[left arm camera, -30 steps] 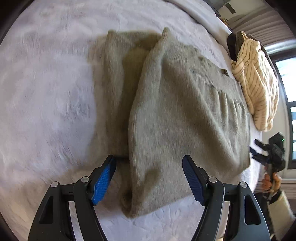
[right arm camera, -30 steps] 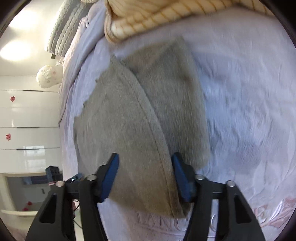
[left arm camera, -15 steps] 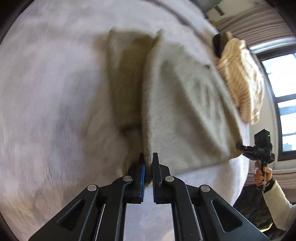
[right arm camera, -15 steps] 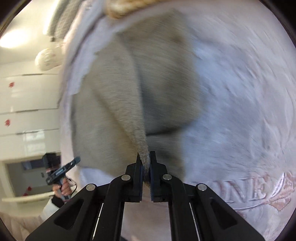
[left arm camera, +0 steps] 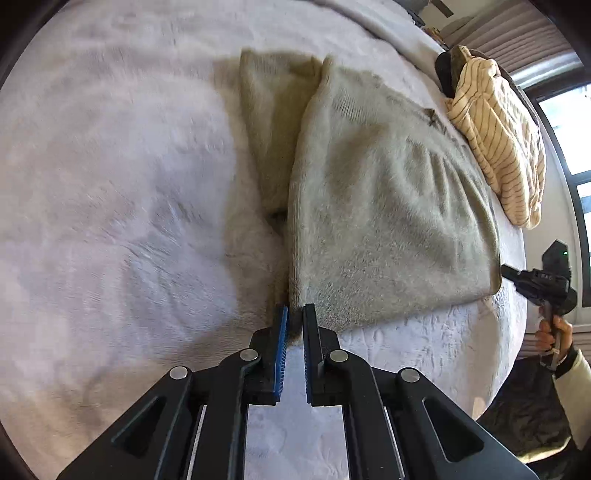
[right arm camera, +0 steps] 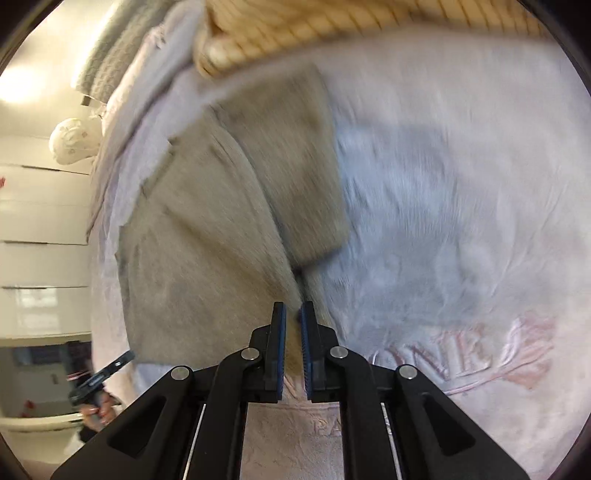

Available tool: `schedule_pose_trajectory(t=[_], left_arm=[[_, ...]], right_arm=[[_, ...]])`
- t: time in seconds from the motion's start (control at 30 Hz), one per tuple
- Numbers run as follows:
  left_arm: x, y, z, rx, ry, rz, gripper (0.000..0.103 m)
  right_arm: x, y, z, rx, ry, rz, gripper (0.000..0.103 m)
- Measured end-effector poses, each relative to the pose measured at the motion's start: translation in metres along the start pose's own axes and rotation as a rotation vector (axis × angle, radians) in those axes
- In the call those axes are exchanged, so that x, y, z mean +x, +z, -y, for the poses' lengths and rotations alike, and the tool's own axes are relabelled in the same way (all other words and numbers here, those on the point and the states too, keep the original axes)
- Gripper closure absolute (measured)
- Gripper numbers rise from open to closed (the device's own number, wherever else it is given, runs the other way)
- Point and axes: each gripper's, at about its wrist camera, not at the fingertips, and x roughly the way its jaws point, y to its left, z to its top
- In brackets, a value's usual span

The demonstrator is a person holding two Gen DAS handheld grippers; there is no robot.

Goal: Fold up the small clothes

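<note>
An olive-grey knit sweater (left arm camera: 384, 221) lies on the white bed cover, one sleeve folded under its left side. My left gripper (left arm camera: 293, 314) is shut on the sweater's near corner at the folded edge. In the right wrist view the same sweater (right arm camera: 207, 251) lies to the left and ahead, and my right gripper (right arm camera: 291, 312) is shut on its opposite near corner. The right gripper also shows in the left wrist view (left arm camera: 543, 280), held in a hand at the bed's right edge. The left gripper shows in the right wrist view (right arm camera: 99, 380) at lower left.
A cream striped garment (left arm camera: 498, 136) lies bunched beyond the sweater near the bed's far right edge; it also shows in the right wrist view (right arm camera: 332, 33) along the top. The bed cover (right arm camera: 461, 229) has pink embroidered lettering. A window is at the far right.
Both grippers were open above the sweater's near edges a second ago. They have closed onto its two corners, and the pinched edges are lifted slightly.
</note>
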Motion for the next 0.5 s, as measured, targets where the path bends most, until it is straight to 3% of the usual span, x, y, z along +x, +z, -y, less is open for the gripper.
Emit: schedule_pose_trajectory(t=[0.23,0.37,0.5], left_arm=[[-0.024,0.051,0.017,0.012,0.050,0.138,0.096],[-0.004,0.097,0.052,0.076,0.100,0.229,0.096],[0.023,0.133,0.069,0.067,0.151,0.284,0.096]], right_arm=[[0.001,0.032,-0.043,-0.098,-0.030,0.080,0.092],[0.028,0.055,-0.073,-0.144,-0.054,0.087,0.092],[0.046,0.069,-0.092,-0.175,-0.076,0.088,0.092]])
